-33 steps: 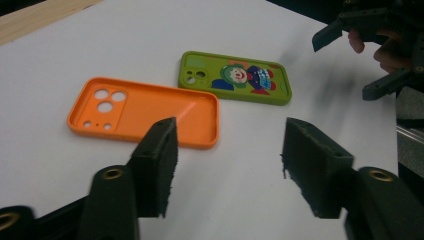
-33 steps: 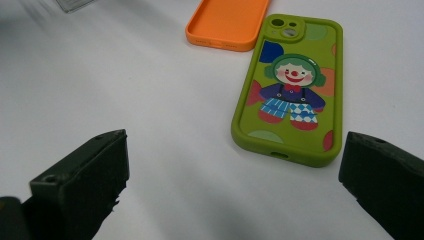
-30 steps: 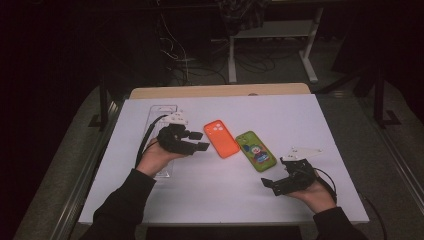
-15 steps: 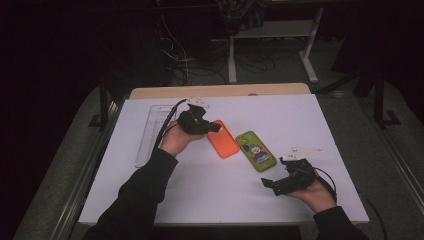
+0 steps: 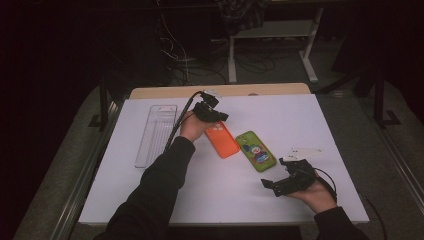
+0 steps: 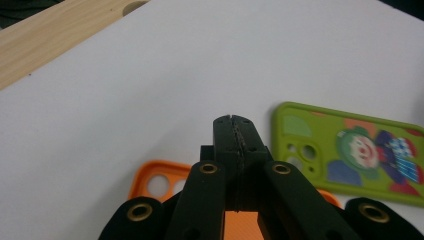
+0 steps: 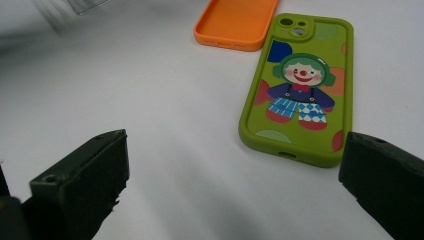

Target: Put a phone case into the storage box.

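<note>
The left gripper (image 5: 216,115) stood over the far end of the orange case (image 5: 223,140), its jaws pressed flat together with nothing between them, as the left gripper view (image 6: 234,122) confirmed. Those jaws had just been closing, and no part of the case was caught in them. The orange case lay open side up on the white table (image 5: 150,200), near its middle, with its camera cut-out (image 6: 159,186) just beside the closed jaws. The green case (image 5: 256,150), printed with a clown, lay flat just beside the orange one on its right, with a narrow gap between the two.

The right gripper (image 5: 272,185) rested near the front right of the table, well apart from both cases. Its jaws stood wide and held nothing; the right gripper view showed the green case (image 7: 300,90) lying beyond them.

A clear tray (image 5: 156,134) lay at the left of the table, apart from the cases.

Judged step: approach to the orange case, with the left gripper set as a closed tip at the case's far end. The next move probably called for either a push or press with that closed tip, or a reopening of the jaws to straddle the case's thin wall. A grasp would need the jaws spread first, then lowered over the rim.
</note>
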`<state>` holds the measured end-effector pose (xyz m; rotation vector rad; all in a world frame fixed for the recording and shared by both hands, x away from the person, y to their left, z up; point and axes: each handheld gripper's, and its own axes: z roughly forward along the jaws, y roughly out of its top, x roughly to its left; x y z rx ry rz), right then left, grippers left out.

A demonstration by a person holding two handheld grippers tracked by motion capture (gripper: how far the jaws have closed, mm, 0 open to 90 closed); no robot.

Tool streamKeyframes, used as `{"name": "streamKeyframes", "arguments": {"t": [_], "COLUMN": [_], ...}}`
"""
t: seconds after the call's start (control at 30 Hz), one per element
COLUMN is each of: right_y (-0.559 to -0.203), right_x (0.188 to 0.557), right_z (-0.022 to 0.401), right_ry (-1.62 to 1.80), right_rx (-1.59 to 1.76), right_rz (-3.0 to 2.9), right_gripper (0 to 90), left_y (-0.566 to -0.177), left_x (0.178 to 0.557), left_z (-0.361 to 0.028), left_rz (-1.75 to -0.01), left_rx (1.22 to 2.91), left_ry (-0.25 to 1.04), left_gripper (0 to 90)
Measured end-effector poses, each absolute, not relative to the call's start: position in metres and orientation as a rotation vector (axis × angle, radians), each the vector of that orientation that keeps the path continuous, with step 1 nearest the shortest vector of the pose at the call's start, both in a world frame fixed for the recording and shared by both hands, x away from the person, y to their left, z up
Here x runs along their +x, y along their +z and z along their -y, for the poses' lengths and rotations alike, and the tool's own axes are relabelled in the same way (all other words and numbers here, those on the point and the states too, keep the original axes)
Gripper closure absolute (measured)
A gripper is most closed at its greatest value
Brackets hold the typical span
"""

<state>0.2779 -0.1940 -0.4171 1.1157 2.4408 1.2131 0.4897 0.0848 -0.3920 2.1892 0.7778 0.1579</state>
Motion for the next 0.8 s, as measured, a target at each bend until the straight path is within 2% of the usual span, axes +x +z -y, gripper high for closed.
{"name": "streamKeyframes", "arguments": {"t": [0.1, 0.53, 0.8], "right_y": [-0.417, -0.418, -0.418], "right_x": [0.278, 0.278, 0.278], "right_z": [0.194, 0.196, 0.196], "right_ry": [1.212, 1.224, 1.217], "right_rx": [1.114, 1.106, 1.102], "right_rz": [-2.445, -2.445, -2.45], "right_gripper": [0.0, 0.0, 0.0], "left_y": [-0.397, -0.434, -0.437], "left_x": [0.497, 0.513, 0.511], "left_z": [-0.082, -0.071, -0.073], "left_rz": [-0.764, -0.813, -0.832], "left_rx": [2.231, 2.307, 2.312], "left_ry": [0.186, 0.143, 0.101], "left_gripper": [89.8, 89.8, 89.9]}}
